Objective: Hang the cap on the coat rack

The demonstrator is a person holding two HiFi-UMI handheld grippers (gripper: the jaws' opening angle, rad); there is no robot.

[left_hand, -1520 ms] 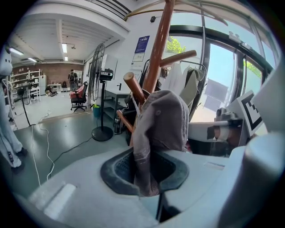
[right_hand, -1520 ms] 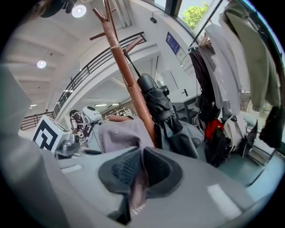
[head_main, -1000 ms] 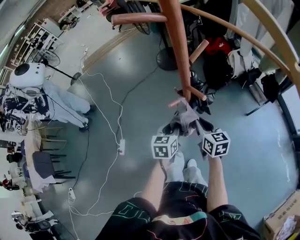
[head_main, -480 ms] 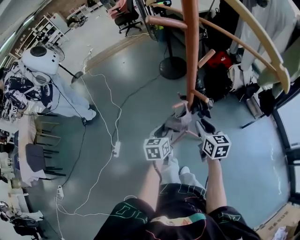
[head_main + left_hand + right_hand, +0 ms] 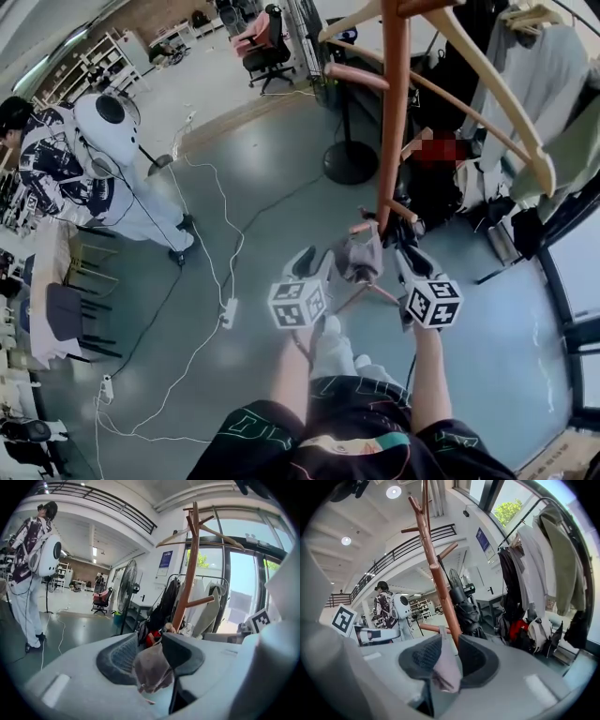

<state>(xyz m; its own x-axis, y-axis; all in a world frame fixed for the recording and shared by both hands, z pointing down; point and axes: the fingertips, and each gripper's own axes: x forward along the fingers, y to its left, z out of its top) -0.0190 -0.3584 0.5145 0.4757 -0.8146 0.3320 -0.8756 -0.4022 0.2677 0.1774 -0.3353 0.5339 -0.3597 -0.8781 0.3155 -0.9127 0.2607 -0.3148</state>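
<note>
The grey-mauve cap (image 5: 361,255) hangs bunched just under a short lower peg (image 5: 361,227) of the brown coat rack pole (image 5: 392,112); whether it rests on the peg I cannot tell. My left gripper (image 5: 314,261) stands left of it and my right gripper (image 5: 405,259) right of it. Both pairs of jaws have just been opening. In the left gripper view the cap cloth (image 5: 152,667) lies loosely in the gap of the left gripper (image 5: 150,641). The right gripper view shows the cloth (image 5: 445,667) in the right gripper's (image 5: 450,641) gap, with the pole (image 5: 436,578) beyond.
A person with a white pack (image 5: 70,155) stands at the far left. Cables (image 5: 220,234) and a power strip (image 5: 228,314) lie on the floor. A fan base (image 5: 350,173), dark bags (image 5: 441,187) and hanging clothes (image 5: 539,84) crowd the rack.
Both grippers have risen toward the camera, and the left one has shifted left. The cap, spread wide between them before, now hangs narrow under the peg. The jaws stand wider apart.
</note>
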